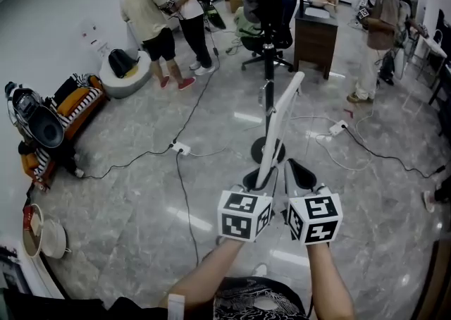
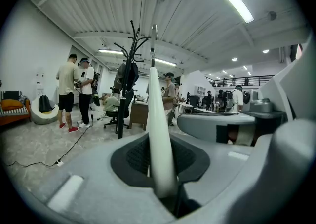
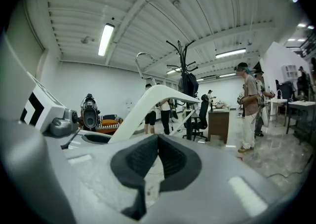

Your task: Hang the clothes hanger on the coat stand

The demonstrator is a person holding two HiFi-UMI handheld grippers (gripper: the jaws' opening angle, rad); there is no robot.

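Centrally, the left hand-held gripper (image 2: 160, 171) has its jaws closed on the lower end of one arm of a white clothes hanger (image 2: 157, 119). The hanger rises steeply from the pads, with its metal hook at the top. Just beside it, the right hand-held gripper (image 3: 157, 154) has its jaws drawn together with nothing between them; the hanger's arm passes to its left without touching the pads. Both are held above a glossy marbled floor (image 1: 141, 199). Ahead, apart from the hanger, stands a black coat stand (image 1: 268, 65) with dark garments on its upper prongs. An office chair (image 1: 282, 1) and a dark wooden surface (image 1: 315, 37) lie beyond it. A power strip (image 1: 180, 148) lies on the floor to the left, and several people stand at the far sides.
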